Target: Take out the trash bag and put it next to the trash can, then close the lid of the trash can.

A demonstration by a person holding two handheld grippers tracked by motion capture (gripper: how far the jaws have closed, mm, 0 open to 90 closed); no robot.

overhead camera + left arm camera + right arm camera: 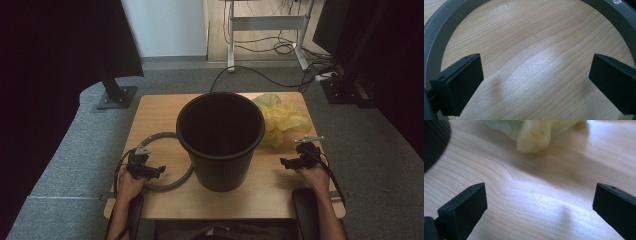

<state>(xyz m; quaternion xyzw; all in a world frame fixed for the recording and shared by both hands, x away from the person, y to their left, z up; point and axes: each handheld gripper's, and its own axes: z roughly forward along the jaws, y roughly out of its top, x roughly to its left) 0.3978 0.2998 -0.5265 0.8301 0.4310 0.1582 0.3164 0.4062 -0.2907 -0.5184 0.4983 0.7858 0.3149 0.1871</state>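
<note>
A black bucket (220, 137) stands upright in the middle of the wooden table (155, 115). A grey ring (162, 137) lies flat to its left, partly hidden behind the bucket. Crumpled yellow plastic (282, 120) lies behind the bucket to the right. My left gripper (150, 171) rests low over the near edge of the ring (439, 27), open, with bare wood between its jaws. My right gripper (290, 162) sits to the right of the bucket (434, 137), open and empty, with the yellow plastic (534, 133) a short way beyond it.
A desk frame (267, 22) and loose cables (280, 47) stand on the floor behind the table. Dark stands (115, 90) flank it at left and right. Grey carpet surrounds the table. Bare wood lies along the table's near edge.
</note>
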